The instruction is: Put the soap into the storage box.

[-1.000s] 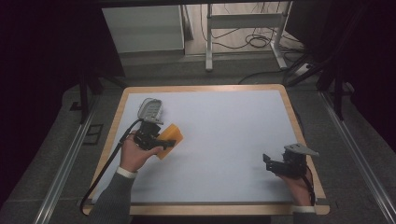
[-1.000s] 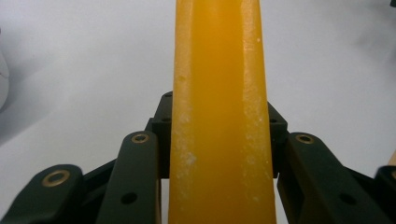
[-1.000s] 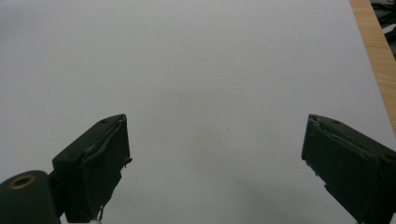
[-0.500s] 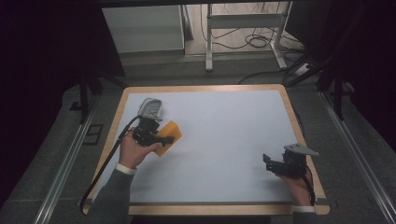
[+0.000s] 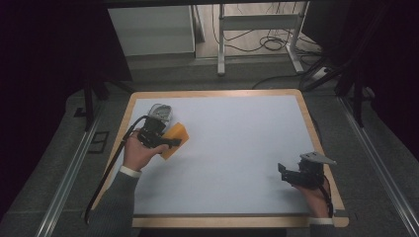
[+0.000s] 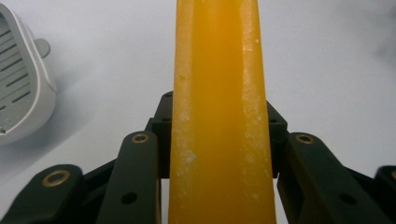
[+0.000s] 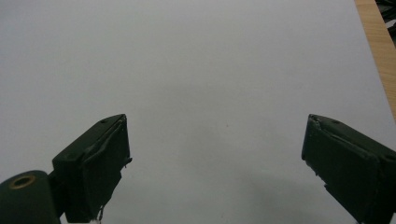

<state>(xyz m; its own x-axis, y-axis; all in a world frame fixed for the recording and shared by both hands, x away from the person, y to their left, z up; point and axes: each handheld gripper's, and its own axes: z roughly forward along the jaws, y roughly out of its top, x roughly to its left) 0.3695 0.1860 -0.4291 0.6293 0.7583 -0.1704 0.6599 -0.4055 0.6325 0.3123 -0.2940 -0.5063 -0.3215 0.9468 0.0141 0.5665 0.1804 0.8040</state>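
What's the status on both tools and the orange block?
Left tool shut on orange block. Right tool open, empty. White vented holder beside block, apart; nothing obstructing.

The orange block (image 6: 219, 116) runs off the left gripper view's top and bottom.

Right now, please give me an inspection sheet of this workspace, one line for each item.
Surface: white table top with a wooden rim, bare in the middle.
Job's things: orange block held edge-on; white slotted dish lies on the table just beside it.
Clutter: nothing seen.
Grippers: left gripper shut on the orange block at the table's left; right gripper open, nothing between its jaws, near the right rim.
Cables: black cable trails from the left gripper over the table's left edge; more cables lie on the floor behind.
Surroundings: dark room, grey floor, white metal frame behind the table.
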